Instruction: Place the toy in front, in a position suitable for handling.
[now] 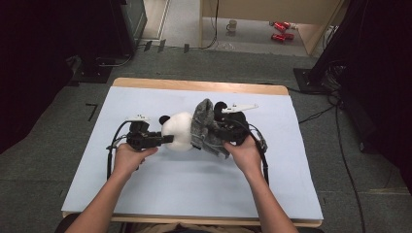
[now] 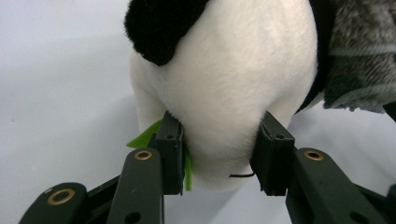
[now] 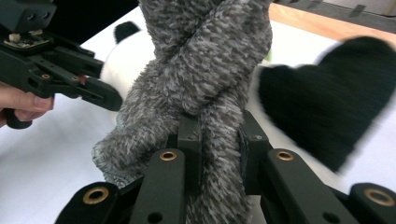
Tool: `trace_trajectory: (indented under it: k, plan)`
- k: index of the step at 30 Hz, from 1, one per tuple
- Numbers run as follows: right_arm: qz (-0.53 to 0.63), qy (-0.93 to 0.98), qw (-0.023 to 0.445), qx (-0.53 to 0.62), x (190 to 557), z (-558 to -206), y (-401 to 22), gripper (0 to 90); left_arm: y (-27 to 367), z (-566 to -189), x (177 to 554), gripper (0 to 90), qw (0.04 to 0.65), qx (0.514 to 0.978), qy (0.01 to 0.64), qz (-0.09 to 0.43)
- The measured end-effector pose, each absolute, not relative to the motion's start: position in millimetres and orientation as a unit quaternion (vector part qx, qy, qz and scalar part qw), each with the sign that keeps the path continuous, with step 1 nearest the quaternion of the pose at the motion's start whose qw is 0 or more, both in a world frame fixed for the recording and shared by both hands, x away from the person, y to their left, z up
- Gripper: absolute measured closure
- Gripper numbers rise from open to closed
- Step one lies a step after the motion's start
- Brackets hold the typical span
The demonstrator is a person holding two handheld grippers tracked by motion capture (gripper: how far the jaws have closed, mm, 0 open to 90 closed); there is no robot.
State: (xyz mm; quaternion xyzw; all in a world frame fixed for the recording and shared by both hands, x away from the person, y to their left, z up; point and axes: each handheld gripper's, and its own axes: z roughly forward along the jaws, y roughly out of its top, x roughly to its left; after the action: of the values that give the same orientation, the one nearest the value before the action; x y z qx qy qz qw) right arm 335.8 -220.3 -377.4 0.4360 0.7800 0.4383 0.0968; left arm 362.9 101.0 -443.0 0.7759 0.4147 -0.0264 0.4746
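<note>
A plush panda (image 1: pixel 178 131) lies on the pale blue mat (image 1: pixel 145 189), its white head (image 2: pixel 224 84) toward my left hand. My left gripper (image 1: pixel 167 140) (image 2: pixel 218 156) is shut on the head, both pads pressed into the white fur beside a green felt leaf (image 2: pixel 144 135). A grey fuzzy scarf (image 1: pixel 206 127) (image 3: pixel 205 79) wraps the panda's body. My right gripper (image 1: pixel 219 133) (image 3: pixel 219 154) is shut on a strand of that scarf. A black panda limb (image 3: pixel 327 98) shows blurred at the right of the right gripper view, where the left gripper (image 3: pixel 51 70) also appears.
The mat covers a wooden table (image 1: pixel 194 85) with its far edge exposed. Beyond it on the floor stand a mug (image 1: pixel 232 25) and red cans (image 1: pixel 281 31). Cables (image 1: pixel 340 145) run along the floor at the right. Dark equipment flanks both sides.
</note>
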Motion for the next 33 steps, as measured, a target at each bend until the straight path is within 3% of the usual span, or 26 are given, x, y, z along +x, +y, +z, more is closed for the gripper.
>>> trace_trajectory:
  k: [18, 33]
  plan:
    - [0.439, 0.741, 0.140, 0.489, 325.4, -365.0, -274.8, 76.8, 102.1, -443.7, 364.8, 60.6, 0.472, 0.771, 0.426, -0.031]
    - [0.466, 0.768, 0.104, 0.426, 333.4, -337.6, -213.0, 76.8, 102.2, -443.3, 364.3, 60.7, 0.471, 0.774, 0.423, -0.029]
